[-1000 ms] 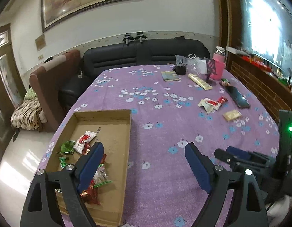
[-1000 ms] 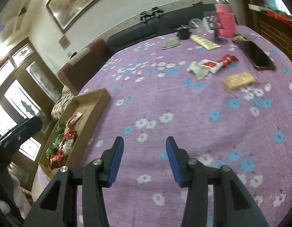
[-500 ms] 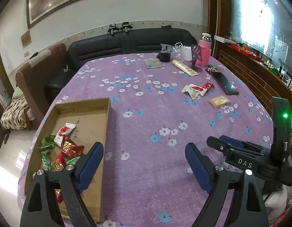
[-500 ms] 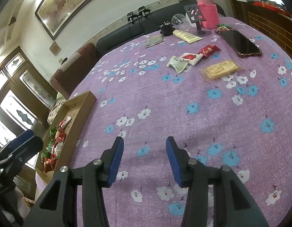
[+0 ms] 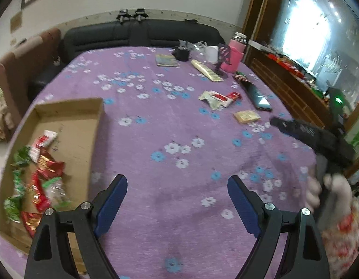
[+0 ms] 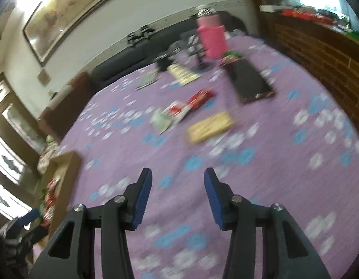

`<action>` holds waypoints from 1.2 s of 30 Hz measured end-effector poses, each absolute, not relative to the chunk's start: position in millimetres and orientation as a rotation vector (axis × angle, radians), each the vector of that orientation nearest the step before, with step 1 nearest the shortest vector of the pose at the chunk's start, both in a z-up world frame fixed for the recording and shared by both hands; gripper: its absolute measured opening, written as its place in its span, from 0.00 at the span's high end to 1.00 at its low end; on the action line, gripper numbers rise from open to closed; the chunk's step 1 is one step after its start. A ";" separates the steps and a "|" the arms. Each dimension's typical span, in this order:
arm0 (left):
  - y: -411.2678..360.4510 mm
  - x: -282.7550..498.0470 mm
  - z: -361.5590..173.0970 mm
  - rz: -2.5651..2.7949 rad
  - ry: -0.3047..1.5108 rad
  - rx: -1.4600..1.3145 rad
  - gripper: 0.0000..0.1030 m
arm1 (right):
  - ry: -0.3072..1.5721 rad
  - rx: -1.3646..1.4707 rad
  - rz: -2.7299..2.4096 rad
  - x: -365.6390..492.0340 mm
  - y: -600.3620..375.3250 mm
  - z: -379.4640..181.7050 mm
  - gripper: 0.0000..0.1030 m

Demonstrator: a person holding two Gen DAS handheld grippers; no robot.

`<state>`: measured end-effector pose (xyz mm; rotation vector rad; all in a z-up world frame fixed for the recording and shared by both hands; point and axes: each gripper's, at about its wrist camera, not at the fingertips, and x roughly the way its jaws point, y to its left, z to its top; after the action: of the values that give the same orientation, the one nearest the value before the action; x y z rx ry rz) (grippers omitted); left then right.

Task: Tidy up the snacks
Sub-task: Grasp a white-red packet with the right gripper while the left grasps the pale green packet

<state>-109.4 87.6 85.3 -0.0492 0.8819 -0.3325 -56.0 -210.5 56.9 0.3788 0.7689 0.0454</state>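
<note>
Midway through the sorting, by the look of it: several wrappers already lying in the cardboard tray [image 5: 70,125], a few more still loose on the desk [image 5: 170,125]. Probably the reach phase for the next pickup.

Left gripper [image 5: 177,200]: jaws spread wide, nothing between them, hovering over bare cloth. Tray just left of the left jaw, its near corner tucked behind that finger. Inside it, a heap of crinkly red, green and clear foil wrappers [image 5: 37,176], bunched toward the near end.

Right gripper [image 6: 178,195]: jaws parted, empty, aimed across the desk. Straight ahead of the gap, well beyond the tips, the flat yellow packet [image 6: 211,126], rectangular and thin, lying flush on the cloth. Further ahead and slightly left, the cluster of red-and-white and pale green sachets [image 6: 179,111], overlapping one another. Beyond and right of those, a dark glossy phone [image 6: 249,81] and a pink bottle [image 6: 212,37], not snacks and best left alone.

Next move, as a judgement: carry the right jaws forward and down over the yellow packet, one tip on each long edge, then close. Thin flat film on soft pile fabric, so likely hard to get under; a shallow angle and a slight press into the purple floral cloth should help. Heavy motion blur in the right view, so finer detail not readable.
</note>
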 end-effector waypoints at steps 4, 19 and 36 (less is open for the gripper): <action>85.9 -106.0 82.2 -0.383 0.911 -0.101 0.12 | 0.769 0.380 0.015 -13.5 -228.9 57.7 0.56; 119.3 -100.5 94.1 -0.333 0.878 -0.159 0.12 | 0.951 0.039 0.006 162.3 -144.2 25.9 0.64; 137.0 -82.9 89.1 -0.361 0.876 -0.244 0.12 | 1.023 0.010 0.338 73.5 -95.2 33.0 0.57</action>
<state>-82.9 137.0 89.1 -0.2437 0.8762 -0.3612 73.5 -95.2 33.0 0.0099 1.0232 0.3377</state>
